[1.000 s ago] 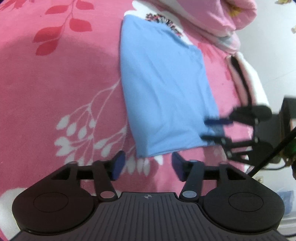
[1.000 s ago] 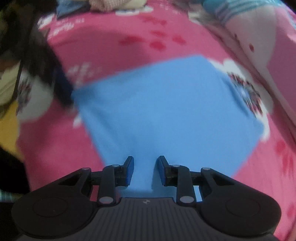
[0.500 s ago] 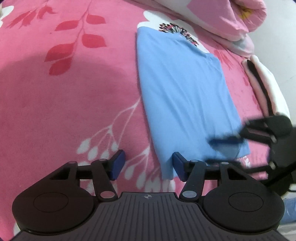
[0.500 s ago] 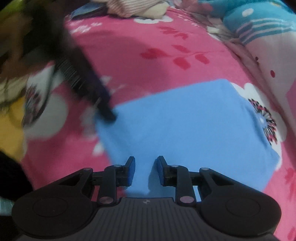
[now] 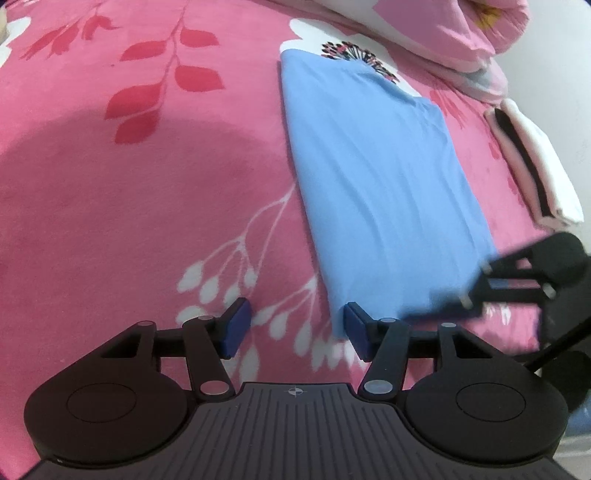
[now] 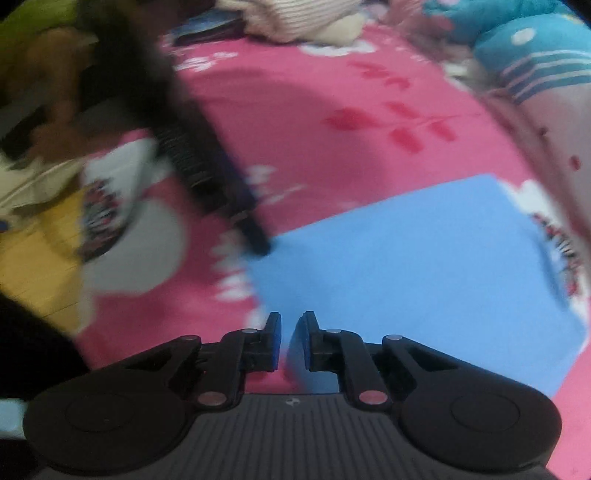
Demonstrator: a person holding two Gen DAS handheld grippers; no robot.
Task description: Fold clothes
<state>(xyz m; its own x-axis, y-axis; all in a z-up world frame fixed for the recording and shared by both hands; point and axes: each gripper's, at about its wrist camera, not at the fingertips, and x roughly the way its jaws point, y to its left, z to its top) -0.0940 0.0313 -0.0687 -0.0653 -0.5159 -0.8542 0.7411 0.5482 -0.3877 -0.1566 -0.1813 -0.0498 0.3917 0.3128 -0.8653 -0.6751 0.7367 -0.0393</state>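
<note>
Right wrist view: motion blur smears the black left gripper (image 6: 221, 192) at the left corner of the folded light-blue cloth (image 6: 424, 266), so its jaw state is unreadable there; the striped cream fabric heap (image 6: 295, 18) is cut by the top edge. Left wrist view: the black right gripper (image 5: 443, 314) is blurred at the cloth's near right corner, contact indeterminate; the folded pink-and-white quilt (image 5: 461, 33) runs off the top.

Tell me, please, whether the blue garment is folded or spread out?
Folded: the blue garment lies as a narrow flat rectangle with straight edges on the pink blanket.
</note>
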